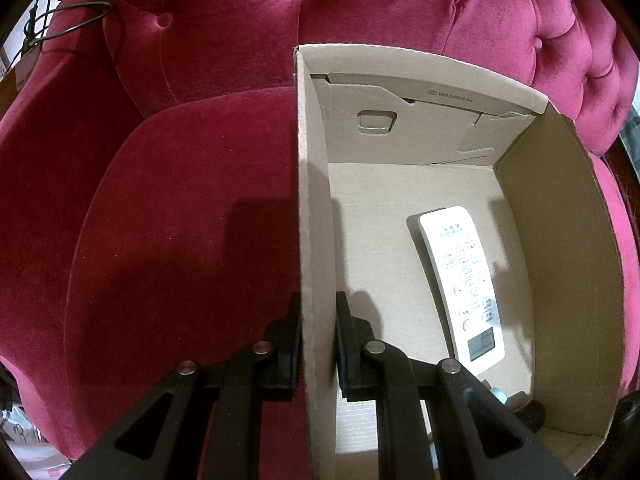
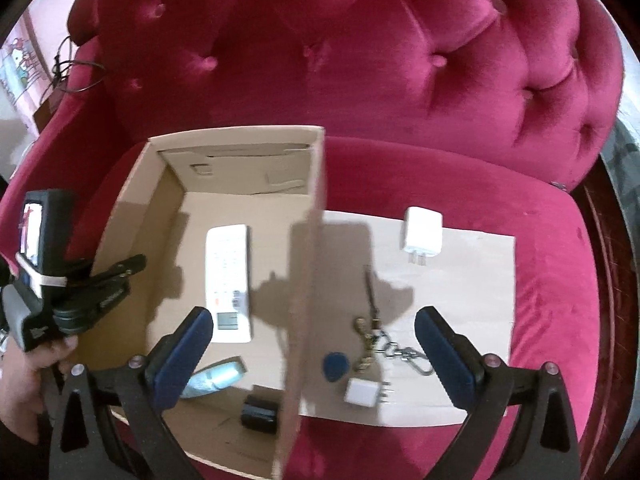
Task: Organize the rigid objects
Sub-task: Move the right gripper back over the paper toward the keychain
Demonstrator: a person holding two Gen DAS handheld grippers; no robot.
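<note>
An open cardboard box (image 1: pixel 560 240) stands on a red velvet sofa. My left gripper (image 1: pixel 318 336) is shut on the box's left wall, one finger outside and one inside. In the right wrist view a hand holds this left gripper (image 2: pixel 134 266) at the box (image 2: pixel 132 208) edge. Inside lie a white remote (image 1: pixel 460 284) (image 2: pixel 228 280), a silvery-blue object (image 2: pixel 216 376) and a black object (image 2: pixel 260 414). My right gripper (image 2: pixel 316 344) hangs open above the box's right wall, its blue pads (image 2: pixel 180 352) touching nothing. Keys on a chain (image 2: pixel 376 336), a blue tag (image 2: pixel 336 366), a small white plug (image 2: pixel 362 394) and a larger white charger (image 2: pixel 422 232) lie on a cardboard sheet (image 2: pixel 472 280).
The sofa's tufted backrest (image 2: pixel 360 60) rises behind the box and sheet. Bare red seat cushion (image 1: pixel 180 240) spreads left of the box. A thin dark cable (image 1: pixel 72 20) loops over the left armrest. A dark wooden edge (image 2: pixel 600 220) borders the sofa at right.
</note>
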